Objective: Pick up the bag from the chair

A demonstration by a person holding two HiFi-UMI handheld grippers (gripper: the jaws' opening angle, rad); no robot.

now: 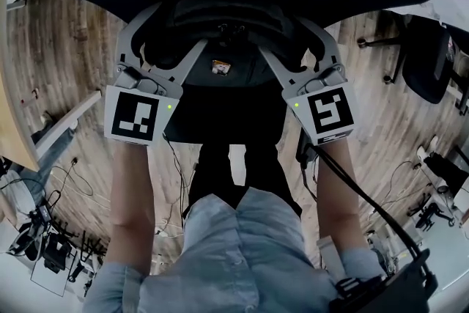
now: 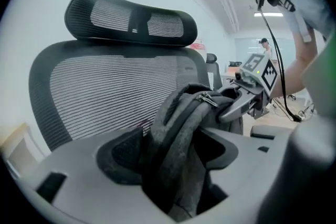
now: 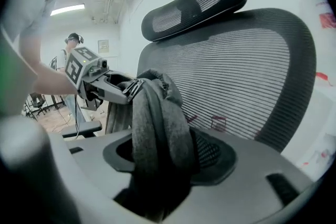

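Note:
A dark grey bag (image 1: 227, 18) stands on the seat of a black mesh office chair (image 2: 115, 97), between both grippers. In the left gripper view a thick fold of the bag (image 2: 178, 128) fills the gap between the jaws, and the pads press on it. My left gripper (image 1: 172, 29) is shut on the bag's left end. In the right gripper view the bunched fabric (image 3: 157, 123) is pinched the same way. My right gripper (image 1: 293, 33) is shut on the right end. Each gripper view shows the other gripper clamped near the zipper at the bag's top.
The chair's mesh backrest (image 3: 236, 71) and headrest (image 3: 194, 0) rise just behind the bag. An armrest (image 2: 268, 131) sticks out at the side. Another office chair (image 1: 429, 59) stands to the right on the wood floor. Cables lie at both sides. A person (image 3: 73, 42) stands far off.

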